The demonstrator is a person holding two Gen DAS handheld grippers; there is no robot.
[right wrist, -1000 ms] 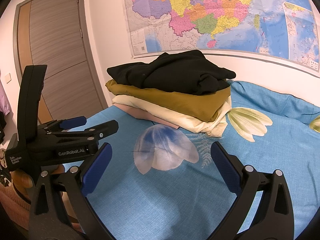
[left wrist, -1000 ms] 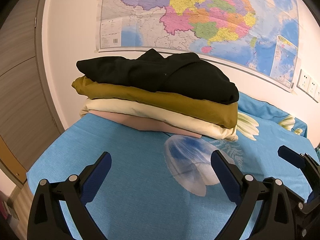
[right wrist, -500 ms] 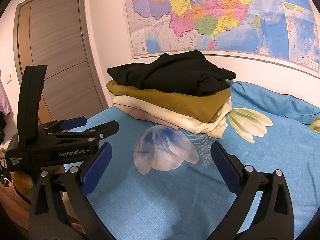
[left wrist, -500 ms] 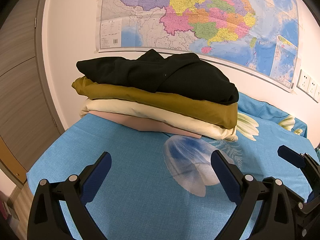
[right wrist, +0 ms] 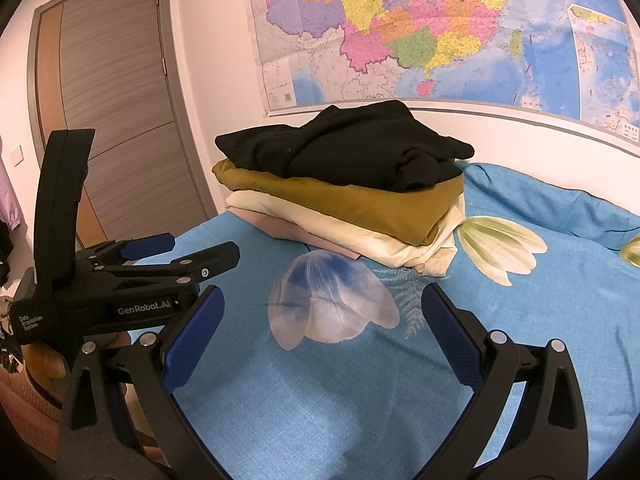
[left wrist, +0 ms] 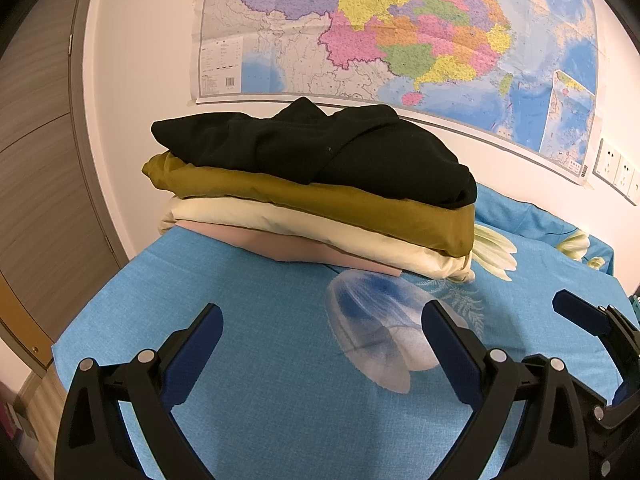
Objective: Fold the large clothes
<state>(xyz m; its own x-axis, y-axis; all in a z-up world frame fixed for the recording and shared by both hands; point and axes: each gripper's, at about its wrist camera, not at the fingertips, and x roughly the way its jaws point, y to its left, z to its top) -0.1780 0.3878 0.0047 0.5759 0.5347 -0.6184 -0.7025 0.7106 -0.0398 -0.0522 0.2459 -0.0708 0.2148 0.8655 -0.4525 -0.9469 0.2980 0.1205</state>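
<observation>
— Any writing you can read?

— Yes: "GenRobot.AI" in white along the side of my left gripper [right wrist: 176, 258], and "Data Acquisition System" at its rear end.

— And the wall map [right wrist: 420, 28]?

— Its print is too small for me to read.

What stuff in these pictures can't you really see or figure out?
- Pink garment: in both views mostly buried under the cream one, so its shape is unknown.
- Black garment: what kind of clothing it is; it is bunched up.
- Map: labels too small, top cut off by the picture edge.
- Person's hand, right wrist view: mostly behind the left gripper.
</observation>
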